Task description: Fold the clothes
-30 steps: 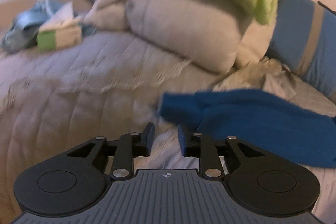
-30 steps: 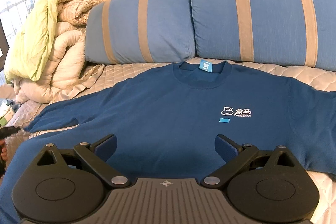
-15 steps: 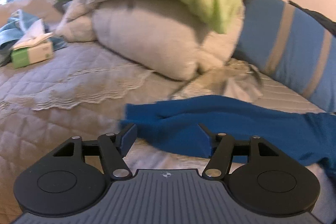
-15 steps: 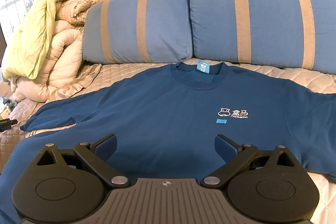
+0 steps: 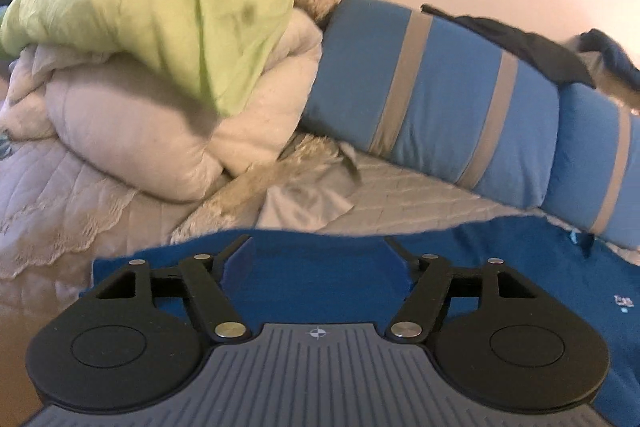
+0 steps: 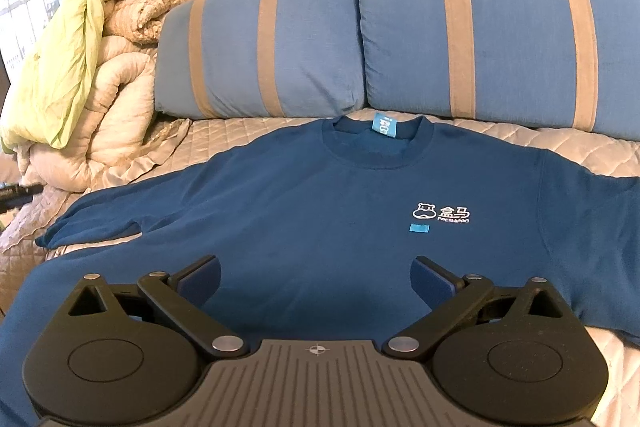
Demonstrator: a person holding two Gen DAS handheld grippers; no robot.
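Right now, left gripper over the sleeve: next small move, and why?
Probably ease the left gripper down and forward, then close on the sleeve. Its jaws stand wide open with the blue fabric lying flat between them, ungripped. The sweatshirt is spread face up on the bed, and the right gripper is open too, so nothing is folded yet.

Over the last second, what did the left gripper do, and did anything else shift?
The left gripper opened from nearly shut to wide and swung right, ending over the sleeve end of the blue sweatshirt; nothing grasped yet. The right gripper stayed open over the sweatshirt, which lay flat throughout.
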